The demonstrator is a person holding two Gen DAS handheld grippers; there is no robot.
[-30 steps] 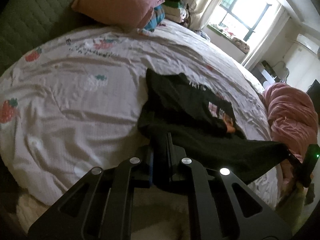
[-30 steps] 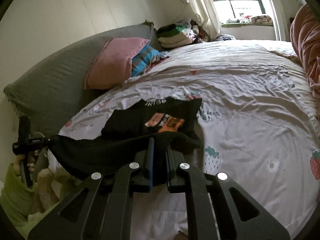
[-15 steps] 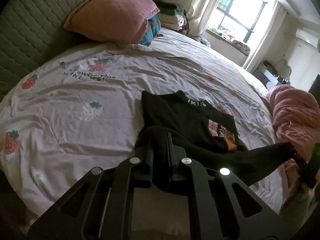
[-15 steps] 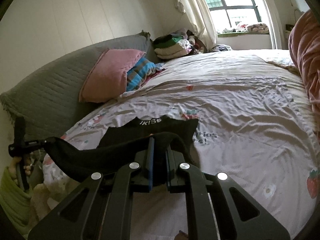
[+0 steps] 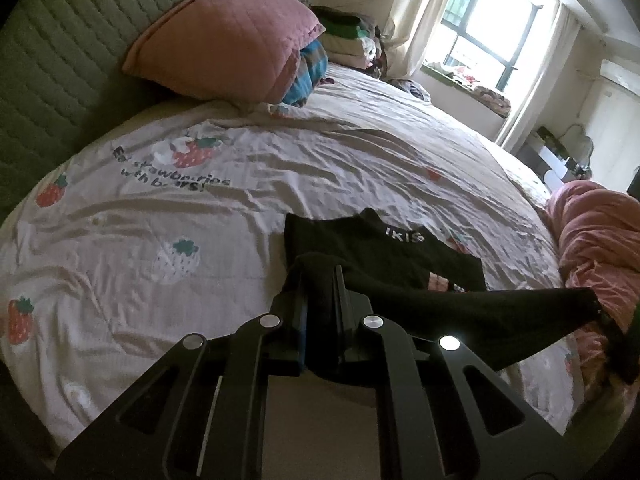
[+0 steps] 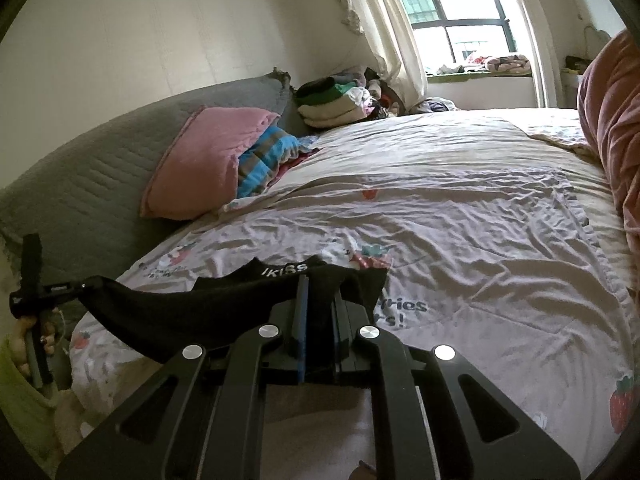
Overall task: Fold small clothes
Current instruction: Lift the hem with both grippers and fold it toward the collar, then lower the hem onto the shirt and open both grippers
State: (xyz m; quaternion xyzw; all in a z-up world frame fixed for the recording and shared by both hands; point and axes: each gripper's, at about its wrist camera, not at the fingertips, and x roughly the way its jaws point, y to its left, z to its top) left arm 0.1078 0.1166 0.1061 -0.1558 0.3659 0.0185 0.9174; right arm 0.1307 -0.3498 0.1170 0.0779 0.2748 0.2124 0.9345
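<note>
Two tools, left tool (image 5: 320, 280) and right tool (image 6: 318, 292), each pinching black garment (image 5: 384, 252), over bedsheet (image 5: 120, 240)

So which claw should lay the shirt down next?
Probably both together. The left claw and right claw each pinch a corner of the black shirt's lifted edge, stretched between them above the part lying on the bed. Neither looks better placed.

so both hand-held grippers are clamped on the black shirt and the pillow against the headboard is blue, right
Not quite: the pillow is pink, as the left wrist view shows; only the striped cloth tucked behind it is blue. The rest holds: the left hand-held gripper and the right hand-held gripper are both shut on the black shirt.
</note>
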